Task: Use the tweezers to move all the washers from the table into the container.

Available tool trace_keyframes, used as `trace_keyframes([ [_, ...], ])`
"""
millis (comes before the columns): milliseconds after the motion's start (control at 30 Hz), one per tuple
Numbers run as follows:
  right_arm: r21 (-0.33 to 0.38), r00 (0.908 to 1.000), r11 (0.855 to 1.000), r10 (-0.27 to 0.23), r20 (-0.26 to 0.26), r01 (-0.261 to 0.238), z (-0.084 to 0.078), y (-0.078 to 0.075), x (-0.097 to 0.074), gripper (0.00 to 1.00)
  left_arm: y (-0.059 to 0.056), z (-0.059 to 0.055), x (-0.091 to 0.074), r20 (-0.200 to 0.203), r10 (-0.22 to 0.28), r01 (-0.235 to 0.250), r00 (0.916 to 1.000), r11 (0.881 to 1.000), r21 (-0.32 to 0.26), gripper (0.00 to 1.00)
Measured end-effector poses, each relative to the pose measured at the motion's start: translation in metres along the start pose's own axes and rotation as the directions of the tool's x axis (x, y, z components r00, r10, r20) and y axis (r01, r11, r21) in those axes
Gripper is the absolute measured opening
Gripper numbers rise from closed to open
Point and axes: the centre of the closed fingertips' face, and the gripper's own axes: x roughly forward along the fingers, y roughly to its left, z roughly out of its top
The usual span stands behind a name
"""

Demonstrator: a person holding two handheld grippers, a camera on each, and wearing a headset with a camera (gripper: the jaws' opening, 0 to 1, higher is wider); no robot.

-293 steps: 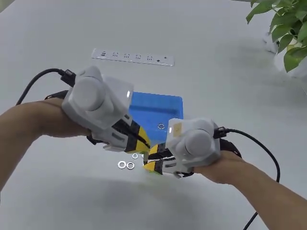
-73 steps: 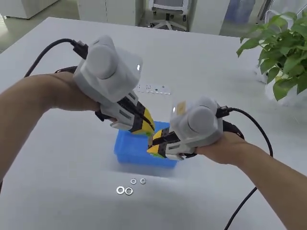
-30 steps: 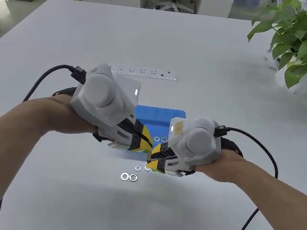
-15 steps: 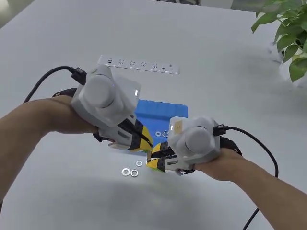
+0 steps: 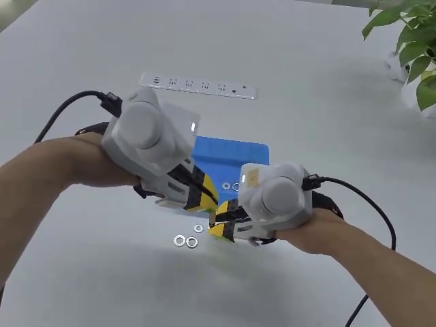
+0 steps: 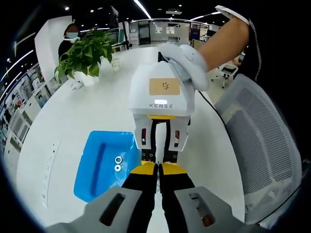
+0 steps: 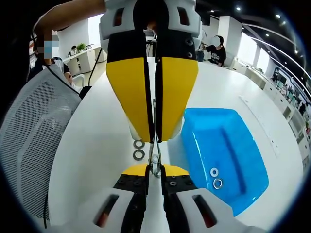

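Thin metal tweezers run from the left gripper's yellow jaws down into the right gripper's jaws. The left gripper and the right gripper meet tip to tip just above the table, both shut on the tweezers. A small ring shape sits at the tweezers' tip; I cannot tell if it is a washer. Three loose washers lie on the white table left of the tips, two of them in the right gripper view. The blue container behind holds two washers, also in the left gripper view.
A white power strip lies beyond the container. A potted plant stands at the far right edge. Cables trail from both grippers over the table. People and office chairs appear in the background of the gripper views.
Both grippers came down from above the container to the table beside the loose washers. The container holds two washers where it held one. The head camera shifted.
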Motion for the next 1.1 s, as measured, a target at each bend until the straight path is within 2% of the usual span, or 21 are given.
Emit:
trace_keyframes([
  [567,0.004,0.9999,1.000,0.004,-0.014,-0.004,0.000,0.001,-0.001,0.10,0.000,-0.001,-0.001,0.003,0.001,-0.001,1.0000,1.000,-0.010,0.05],
  [867,-0.004,0.9999,1.000,0.005,-0.013,-0.005,0.003,0.003,-0.006,0.10,-0.003,0.004,-0.005,0.005,0.005,-0.005,1.0000,1.000,-0.012,0.05],
  [1100,-0.014,1.0000,1.000,0.000,-0.008,-0.001,0.011,0.004,-0.013,0.10,-0.004,0.011,-0.013,0.000,0.011,-0.011,0.9999,1.000,-0.005,0.05],
])
